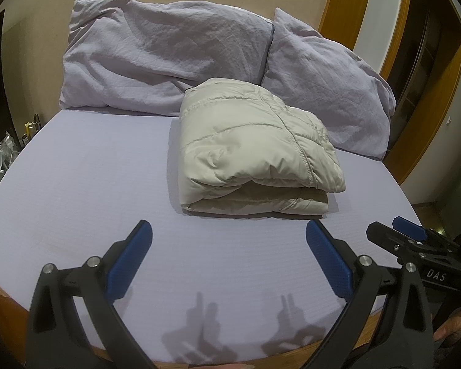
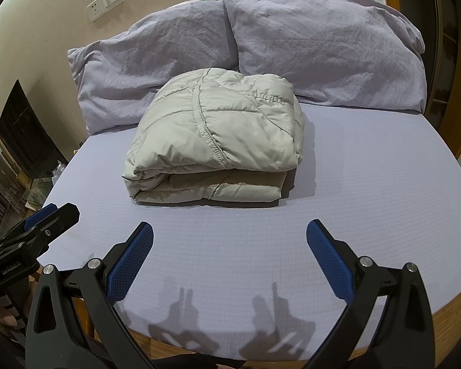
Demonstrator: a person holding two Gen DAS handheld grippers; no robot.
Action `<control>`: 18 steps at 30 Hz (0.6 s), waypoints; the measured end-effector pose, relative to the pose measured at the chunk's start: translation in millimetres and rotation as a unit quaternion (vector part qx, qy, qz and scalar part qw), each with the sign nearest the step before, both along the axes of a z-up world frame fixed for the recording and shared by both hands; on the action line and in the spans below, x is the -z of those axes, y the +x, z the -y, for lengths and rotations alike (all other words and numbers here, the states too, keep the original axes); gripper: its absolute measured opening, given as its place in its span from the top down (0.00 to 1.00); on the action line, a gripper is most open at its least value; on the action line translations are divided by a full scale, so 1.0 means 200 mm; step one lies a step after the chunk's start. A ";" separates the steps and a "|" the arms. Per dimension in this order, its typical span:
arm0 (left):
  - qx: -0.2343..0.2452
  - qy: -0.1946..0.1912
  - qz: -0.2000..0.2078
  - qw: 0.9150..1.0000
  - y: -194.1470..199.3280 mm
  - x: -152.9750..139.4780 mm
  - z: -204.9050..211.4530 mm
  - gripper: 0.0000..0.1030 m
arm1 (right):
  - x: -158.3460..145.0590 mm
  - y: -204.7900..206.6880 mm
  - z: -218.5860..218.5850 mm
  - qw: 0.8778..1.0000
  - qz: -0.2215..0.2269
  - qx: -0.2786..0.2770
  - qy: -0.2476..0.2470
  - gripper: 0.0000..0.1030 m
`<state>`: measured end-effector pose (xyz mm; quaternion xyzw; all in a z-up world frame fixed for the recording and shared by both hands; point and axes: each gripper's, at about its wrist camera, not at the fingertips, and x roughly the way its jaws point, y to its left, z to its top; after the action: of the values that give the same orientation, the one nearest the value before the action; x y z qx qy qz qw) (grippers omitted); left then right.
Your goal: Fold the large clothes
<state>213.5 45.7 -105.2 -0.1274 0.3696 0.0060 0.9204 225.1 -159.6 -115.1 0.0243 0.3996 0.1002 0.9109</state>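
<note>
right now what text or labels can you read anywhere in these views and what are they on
"DAS" – white letters on a black plate on the right gripper, seen from the left wrist view.
"GenRobot.AI", as best it reads, small and at a slant – on the body of the left gripper, seen from the right wrist view.
Wall switch and socket plate: no readable marking.
Folded jacket: no label visible.

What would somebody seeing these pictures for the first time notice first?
A pale grey quilted puffer jacket, folded into a thick bundle, sits mid-bed on the lilac sheet. Behind it two crumpled lilac pillows lean on the wall. Nearest the camera, the right claw and left claw gape open and empty, clear of the jacket.
</note>
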 end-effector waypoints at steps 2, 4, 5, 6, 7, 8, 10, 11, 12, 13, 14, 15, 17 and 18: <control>0.000 0.000 0.000 1.000 0.00 0.00 0.00 0.03 | 0.00 0.00 0.00 1.000 0.000 0.000 0.000 0.01; 0.000 0.000 0.000 1.000 0.00 0.00 0.00 0.03 | 0.00 0.00 0.00 1.000 0.000 0.000 0.000 0.01; 0.000 0.000 0.000 1.000 0.00 0.00 0.00 0.03 | 0.00 0.00 0.00 1.000 0.000 0.000 0.001 0.01; 0.000 0.000 0.000 1.000 0.00 0.00 0.01 0.03 | 0.00 0.00 0.00 1.000 0.000 0.000 0.000 0.01; 0.000 0.000 0.000 1.000 0.00 0.00 0.01 0.03 | 0.00 0.00 0.00 1.000 0.000 0.000 0.001 0.01; 0.000 0.000 0.000 1.000 0.00 0.00 0.01 0.03 | 0.00 0.00 0.01 1.000 0.000 0.000 0.001 0.01; 0.000 0.000 -0.001 1.000 0.00 0.00 0.01 0.03 | 0.00 0.00 0.01 1.000 0.000 -0.001 0.000 0.01; -0.001 0.000 0.000 1.000 0.00 0.00 0.01 0.03 | 0.00 0.00 0.01 1.000 0.000 -0.001 0.001 0.01; -0.001 0.000 0.000 1.000 0.00 0.00 0.01 0.03 | 0.00 0.00 0.01 1.000 0.000 -0.001 0.000 0.01; -0.001 0.001 0.000 1.000 0.00 0.00 0.01 0.03 | 0.00 0.00 0.01 1.000 0.000 -0.001 0.000 0.01; -0.001 0.001 0.000 1.000 0.00 0.00 0.01 0.03 | 0.00 0.00 0.01 1.000 0.000 -0.002 0.001 0.01; -0.001 0.001 0.000 1.000 0.00 0.00 0.02 0.03 | 0.00 0.00 0.01 1.000 0.000 -0.002 0.001 0.01; -0.001 0.001 0.000 1.000 0.00 0.00 0.01 0.03 | 0.00 0.00 0.01 1.000 0.000 -0.001 0.001 0.01; -0.002 0.001 0.000 1.000 0.00 0.00 0.01 0.03 | 0.00 0.00 0.01 1.000 0.000 -0.002 0.001 0.01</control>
<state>213.3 43.0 -104.4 -0.1270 0.3696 0.0080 0.9204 225.3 -161.2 -115.3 0.0240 0.3997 0.1023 0.9106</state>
